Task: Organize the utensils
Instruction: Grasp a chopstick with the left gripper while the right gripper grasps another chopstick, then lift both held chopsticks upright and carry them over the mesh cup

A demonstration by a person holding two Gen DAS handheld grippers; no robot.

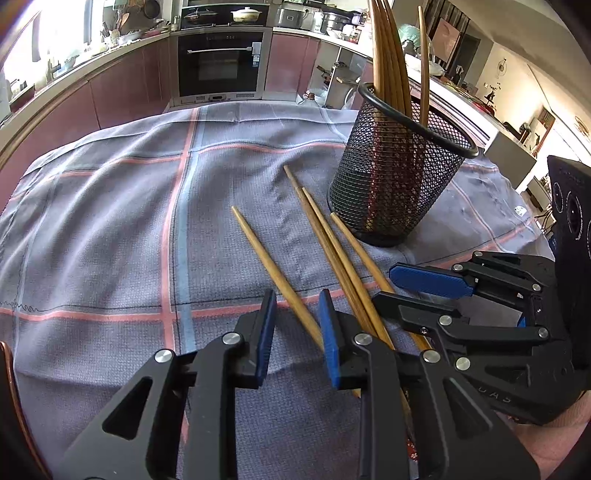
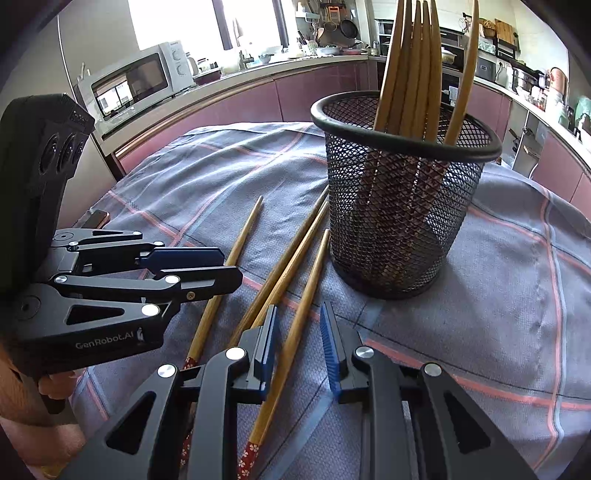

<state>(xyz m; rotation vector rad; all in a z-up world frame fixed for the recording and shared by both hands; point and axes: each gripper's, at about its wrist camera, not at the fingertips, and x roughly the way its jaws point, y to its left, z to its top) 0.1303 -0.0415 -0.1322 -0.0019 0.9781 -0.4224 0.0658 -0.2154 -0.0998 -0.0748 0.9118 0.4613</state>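
Straddling a thin, stiff, roll-prone bamboo chopstick point(image 2: 295, 325), the spread right tool point(image 2: 298, 347) should pinch mid-shaft; left tool point(image 1: 298, 334) spread too.

Matt wooden chopsticks point(image 1: 275, 275), black wire-mesh holder point(image 1: 399, 173)

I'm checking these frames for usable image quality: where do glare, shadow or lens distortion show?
Left wrist view: window at upper left blown out white; counter edge bowed by the fisheye. Right wrist view: window overexposed; mesh cup casts a soft shadow on the checked cloth; corners vignetted black. Both stay sharp on the loose chopsticks.
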